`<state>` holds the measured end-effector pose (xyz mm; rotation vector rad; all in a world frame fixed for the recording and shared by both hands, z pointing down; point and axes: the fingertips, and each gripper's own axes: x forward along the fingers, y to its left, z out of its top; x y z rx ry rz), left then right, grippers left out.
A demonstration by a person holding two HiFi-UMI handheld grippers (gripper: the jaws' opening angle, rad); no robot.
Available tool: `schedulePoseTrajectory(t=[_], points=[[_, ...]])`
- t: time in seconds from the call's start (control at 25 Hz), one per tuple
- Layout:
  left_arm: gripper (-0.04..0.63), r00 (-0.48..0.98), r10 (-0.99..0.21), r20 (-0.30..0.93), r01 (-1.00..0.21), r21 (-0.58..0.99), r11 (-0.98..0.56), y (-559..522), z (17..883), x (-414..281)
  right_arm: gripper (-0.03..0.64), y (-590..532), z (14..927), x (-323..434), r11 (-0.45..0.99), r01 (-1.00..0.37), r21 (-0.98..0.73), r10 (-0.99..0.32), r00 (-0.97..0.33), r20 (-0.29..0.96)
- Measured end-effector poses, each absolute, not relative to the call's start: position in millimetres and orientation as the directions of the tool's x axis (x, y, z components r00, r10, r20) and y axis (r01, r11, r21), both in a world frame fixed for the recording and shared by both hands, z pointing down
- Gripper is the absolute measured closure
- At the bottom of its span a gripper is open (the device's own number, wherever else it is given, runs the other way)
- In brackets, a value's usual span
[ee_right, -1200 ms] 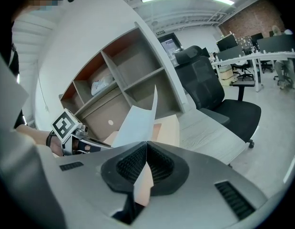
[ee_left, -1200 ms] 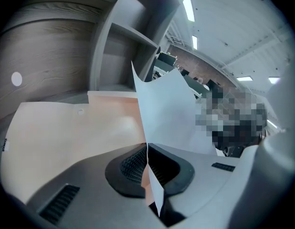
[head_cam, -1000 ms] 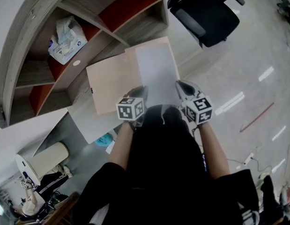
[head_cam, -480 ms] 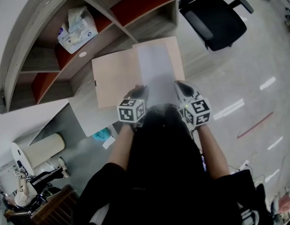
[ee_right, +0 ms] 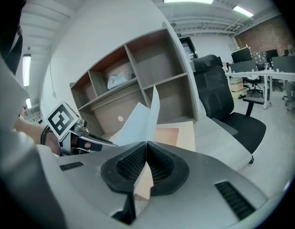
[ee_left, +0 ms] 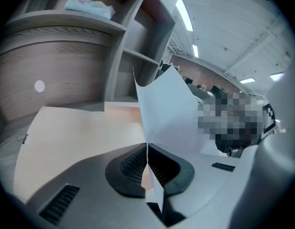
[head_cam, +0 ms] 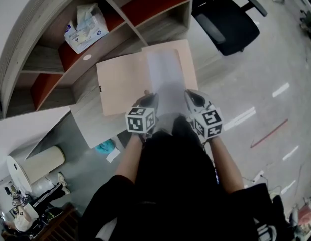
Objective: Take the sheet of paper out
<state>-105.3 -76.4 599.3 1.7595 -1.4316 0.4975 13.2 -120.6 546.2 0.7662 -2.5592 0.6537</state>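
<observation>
A white sheet of paper (head_cam: 165,82) lies over the right half of an open pale-pink folder (head_cam: 122,82) on the desk. My left gripper (head_cam: 149,97) is shut on the sheet's near left edge. My right gripper (head_cam: 191,95) is shut on its near right edge. In the left gripper view the sheet (ee_left: 168,113) rises curled from the closed jaws of the left gripper (ee_left: 147,159), with the folder (ee_left: 76,132) behind it. In the right gripper view the sheet (ee_right: 137,123) stands up out of the right gripper (ee_right: 146,159), above the folder (ee_right: 178,135).
A curved wooden shelf unit (head_cam: 39,59) stands behind the desk (head_cam: 92,122), with a tissue pack (head_cam: 85,29) in one compartment. A black office chair (head_cam: 228,24) stands at the right on the floor. A white bin (head_cam: 37,164) lies at lower left.
Both grippers have come a little towards me with the sheet's near edge held between them. The folder stays open on the desk.
</observation>
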Motion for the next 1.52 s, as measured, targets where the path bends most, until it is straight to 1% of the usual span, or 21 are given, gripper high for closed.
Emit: schedulePoseTrajectory(t=[0.32,0.76,1.0,1.28,1.52], points=[[0.545,0.287,-0.654,0.700,-0.949,0.300,-0.095,-62,584,-118,0.597,-101,533,5,0.722,-0.638,-0.268,-0.473,-0.738,0.480],[0.545,0.292,-0.717,0.633,-0.944,0.312,-0.110,-22,558,-128,0.597,-59,507,-6,0.718,-0.675,-0.169,-0.542,-0.695,0.473],[0.545,0.295,-0.759,0.581,-0.938,0.328,-0.113,-1,538,-133,0.598,-32,487,1,0.690,-0.714,-0.118,-0.607,-0.660,0.443],[0.545,0.311,-0.780,0.544,-0.939,0.300,-0.166,34,524,-129,0.597,11,474,4,0.661,-0.745,-0.089,-0.661,-0.634,0.401],[0.545,0.339,-0.783,0.522,-0.932,0.303,-0.201,67,516,-118,0.598,52,472,18,0.622,-0.780,-0.067,-0.695,-0.589,0.411]])
